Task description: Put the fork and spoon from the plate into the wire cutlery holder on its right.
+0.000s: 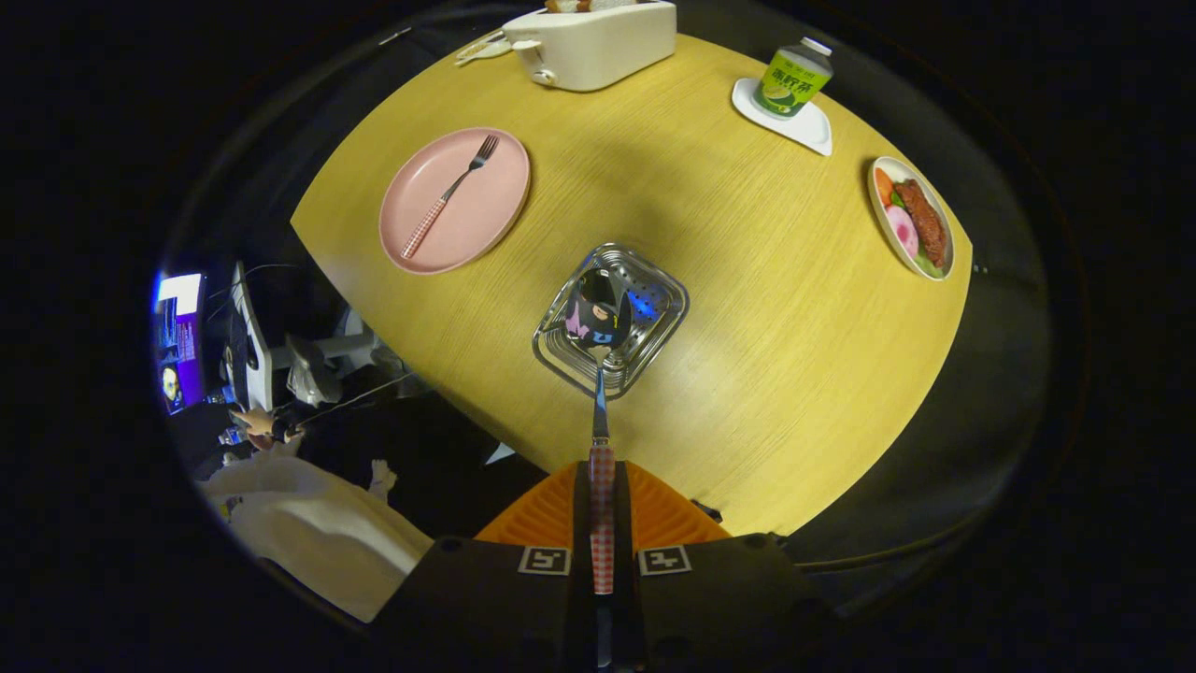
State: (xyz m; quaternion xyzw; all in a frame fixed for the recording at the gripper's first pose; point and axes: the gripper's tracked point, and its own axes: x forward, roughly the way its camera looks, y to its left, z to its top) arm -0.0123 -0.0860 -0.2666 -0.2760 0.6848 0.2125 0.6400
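Tongs [602, 523] grip the checked handle of the spoon [600, 411], both fingers pressed against it from either side, with the handle running forward between them. The spoon's shiny bowl hangs over the wire cutlery holder [612, 318], a square metal basket with perforated walls standing on the wooden tabletop [747, 308] just ahead of the fingers; whether the bowl touches the holder's inside cannot be told. Beyond the holder and to its left lies the pink plate [456, 201], with the fork [450, 193] resting across it, tines pointing away from the tongs and its checked handle toward the plate's near rim. At the far side of the tabletop stands a white toaster [598, 42] with bread in its slot. To the right of it a green-labelled bottle [792, 79] stands on a small white tray [790, 120], and further right a white dish of food [914, 220] sits near the tabletop's edge. A person's pale sleeve [308, 523] shows below the tabletop's left edge.
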